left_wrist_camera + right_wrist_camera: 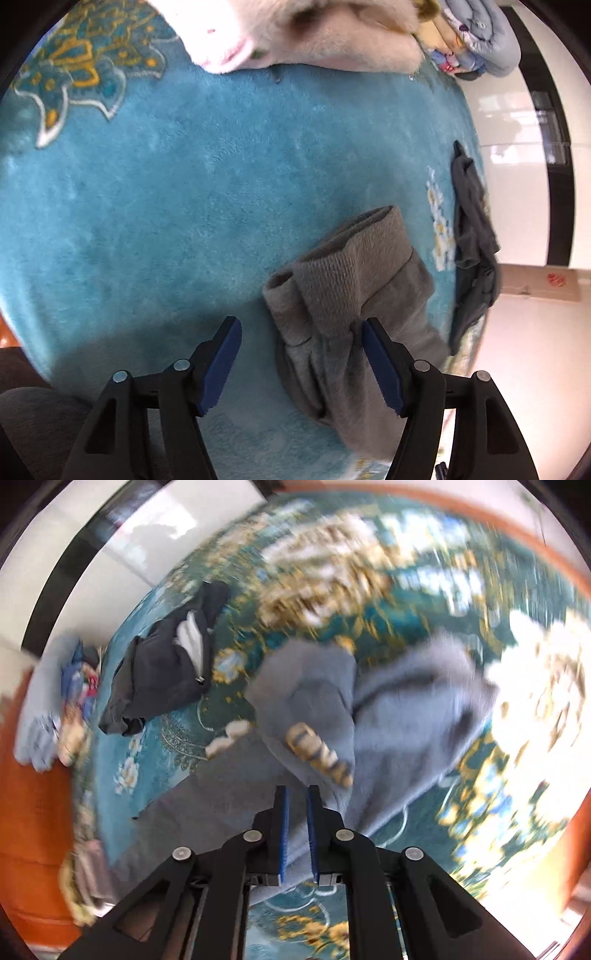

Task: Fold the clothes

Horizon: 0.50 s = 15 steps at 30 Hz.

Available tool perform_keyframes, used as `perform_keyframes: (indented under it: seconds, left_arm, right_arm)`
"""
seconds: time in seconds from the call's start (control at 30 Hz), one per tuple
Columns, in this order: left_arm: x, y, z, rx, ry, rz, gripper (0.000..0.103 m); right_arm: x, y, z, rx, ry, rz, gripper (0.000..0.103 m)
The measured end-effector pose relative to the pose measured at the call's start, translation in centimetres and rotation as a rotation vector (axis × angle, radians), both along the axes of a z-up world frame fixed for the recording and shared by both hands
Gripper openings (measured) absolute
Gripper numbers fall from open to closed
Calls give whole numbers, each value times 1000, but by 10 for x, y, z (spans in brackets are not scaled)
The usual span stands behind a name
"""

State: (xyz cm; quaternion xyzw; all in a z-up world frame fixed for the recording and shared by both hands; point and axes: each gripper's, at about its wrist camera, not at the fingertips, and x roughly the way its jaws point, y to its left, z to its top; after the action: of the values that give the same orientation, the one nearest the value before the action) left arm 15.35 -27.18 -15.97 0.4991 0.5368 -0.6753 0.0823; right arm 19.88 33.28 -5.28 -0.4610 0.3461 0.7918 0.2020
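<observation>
Grey fleece garment (343, 291) lies bunched on the teal patterned rug (166, 206), its ribbed cuff turned toward twelve o'clock in the left wrist view. Left gripper (301, 363) hangs over it with jaws spread wide, the right pad just at the fabric's edge and nothing clamped between them. Right gripper (296, 829) shows jaws drawn nearly together with a narrow gap; the same grey garment (388, 716) lies beyond its tips toward one o'clock, and blur hides whether any cloth sits in that gap. A dark garment (474, 236) lies at three o'clock near the rug's edge, a cream one (332, 33) at twelve. Judging by this, a fold looks just released, and the next move probably calls for a fresh pinch on an edge to flatten the bundle.
</observation>
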Motion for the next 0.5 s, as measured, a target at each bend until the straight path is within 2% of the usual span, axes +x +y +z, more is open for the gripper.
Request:
perform_keyframes:
  seconds: [0.1, 0.13, 0.2, 0.33, 0.4, 0.5]
  left_arm:
    - [0, -3, -5, 40, 45, 18, 68]
    - [0, -3, -7, 50, 49, 16, 62]
    - [0, -1, -12, 81, 49, 7, 51]
    - [4, 6, -25, 157, 45, 39, 48]
    - [5, 10, -27, 157, 37, 29, 48]
    - [3, 12, -19, 89, 38, -11, 33]
  right_arm:
    - [-18, -19, 14, 62, 21, 77, 17]
    - [-25, -27, 15, 72, 23, 103, 18]
    - [-41, -47, 12, 68, 21, 154, 18]
    - [-75, -97, -10, 18, -5, 281, 18]
    - [-88, -123, -21, -15, -4, 348, 18]
    - [-100, -155, -32, -51, -14, 417, 18]
